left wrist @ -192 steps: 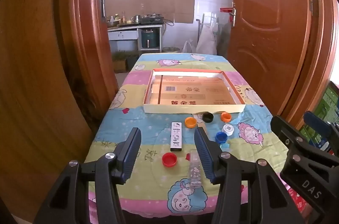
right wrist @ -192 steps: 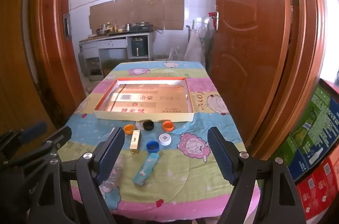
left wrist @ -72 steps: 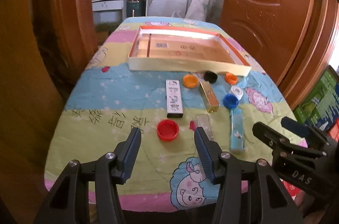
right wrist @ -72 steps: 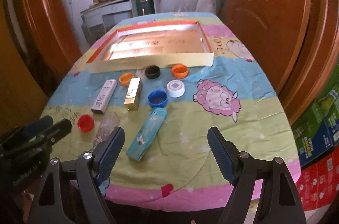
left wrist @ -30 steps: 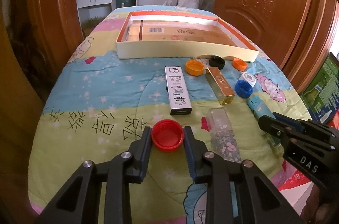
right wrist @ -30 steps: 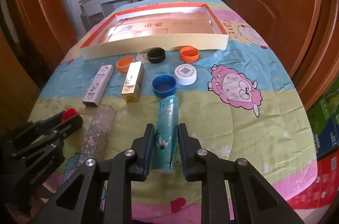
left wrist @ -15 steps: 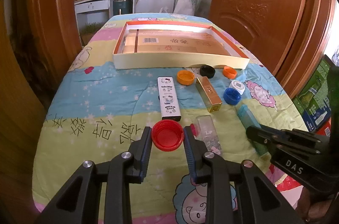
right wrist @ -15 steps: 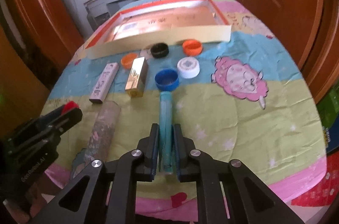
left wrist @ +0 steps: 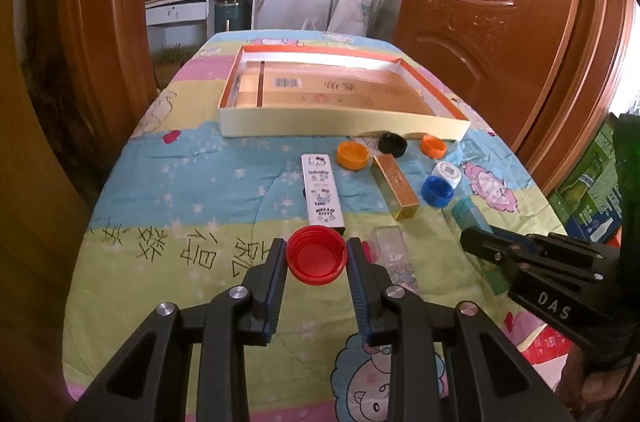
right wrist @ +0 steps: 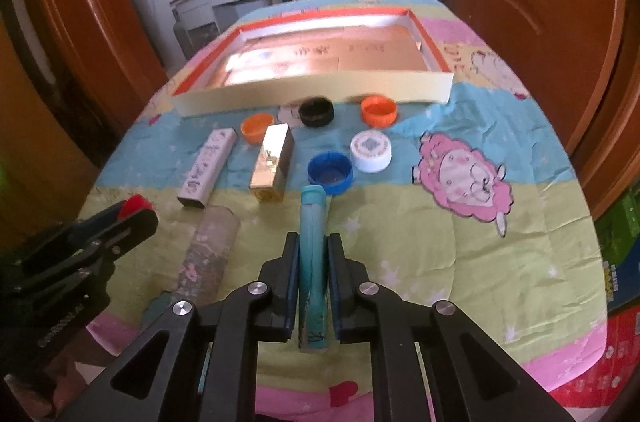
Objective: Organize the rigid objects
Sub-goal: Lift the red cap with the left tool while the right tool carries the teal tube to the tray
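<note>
Red cap [left wrist: 316, 254], ribbed plastic, pinched in left gripper [left wrist: 316, 264] at 6 o'clock of table. Teal box [right wrist: 313, 262], slim glossy card, clamped edge-on in right gripper [right wrist: 313, 276]. Tray [left wrist: 340, 132] at 12 o'clock, flat cardboard, empty: nothing sorted yet. Other caps, boxes loose on quilted cloth [left wrist: 180, 182].

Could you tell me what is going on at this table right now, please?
A person is tidying small items off a cartoon-print tablecloth with handheld tongs. The left tongs are shut on a red cap; the right tongs are shut on a teal box. Several caps and small boxes lie loose before the shallow cardboard tray, which holds none of them.
</note>
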`<state>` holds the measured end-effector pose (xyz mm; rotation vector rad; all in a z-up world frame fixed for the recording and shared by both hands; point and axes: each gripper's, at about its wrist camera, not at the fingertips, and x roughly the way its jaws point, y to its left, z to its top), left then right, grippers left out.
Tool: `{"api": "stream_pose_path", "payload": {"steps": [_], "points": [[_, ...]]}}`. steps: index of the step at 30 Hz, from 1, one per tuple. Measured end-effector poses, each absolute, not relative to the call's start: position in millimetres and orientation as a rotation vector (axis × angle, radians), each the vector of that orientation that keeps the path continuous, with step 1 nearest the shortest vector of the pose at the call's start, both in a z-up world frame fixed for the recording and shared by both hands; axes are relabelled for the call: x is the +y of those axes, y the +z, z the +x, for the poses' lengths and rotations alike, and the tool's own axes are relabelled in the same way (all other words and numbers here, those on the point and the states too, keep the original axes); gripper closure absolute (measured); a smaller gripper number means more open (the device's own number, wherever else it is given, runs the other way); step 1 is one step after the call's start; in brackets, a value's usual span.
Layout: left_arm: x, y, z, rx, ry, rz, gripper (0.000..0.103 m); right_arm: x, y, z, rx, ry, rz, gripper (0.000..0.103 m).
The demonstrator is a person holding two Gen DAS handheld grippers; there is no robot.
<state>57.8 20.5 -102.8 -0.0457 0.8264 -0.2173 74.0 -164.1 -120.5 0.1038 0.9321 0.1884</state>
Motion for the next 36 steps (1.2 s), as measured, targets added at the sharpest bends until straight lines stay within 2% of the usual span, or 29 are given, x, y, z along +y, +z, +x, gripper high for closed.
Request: {"api": "stream_pose_path", "payload": {"steps": [19, 36], "points": [[16, -66, 90, 0.775, -0.217, -0.017, 0.073, -178, -72, 97, 0.829, 0.195, 0.141, 0.09], [11, -45, 156, 0.774, -0.199, -0.005, 0.073, -189, -63, 144, 0.813, 0.198, 0.133, 0.09]]}}
